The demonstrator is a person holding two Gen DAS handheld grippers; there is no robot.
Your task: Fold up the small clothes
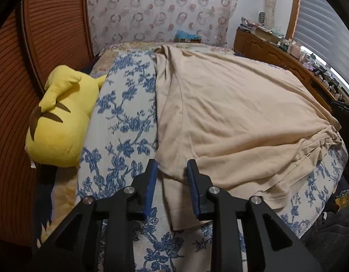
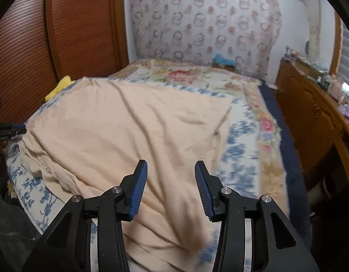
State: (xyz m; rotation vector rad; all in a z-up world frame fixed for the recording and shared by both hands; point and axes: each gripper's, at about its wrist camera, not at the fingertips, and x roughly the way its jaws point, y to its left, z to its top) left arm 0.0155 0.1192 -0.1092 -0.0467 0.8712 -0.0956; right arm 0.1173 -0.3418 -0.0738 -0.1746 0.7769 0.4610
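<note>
Beige cotton garment (image 1: pixel 231 113) lies spread flat on the blue-and-white floral bed cover (image 1: pixel 122 117), its near hem wrinkled. Left gripper (image 1: pixel 172 170) has its blue ribbed pads parted, released, straddling the garment's near left edge without pinching it. Right gripper (image 2: pixel 171 170) jaws stand wider apart over the garment's near right part, nothing clamped; view blurred. Yellow plush toy (image 1: pixel 58 117) sits at the cover's left side.
</note>
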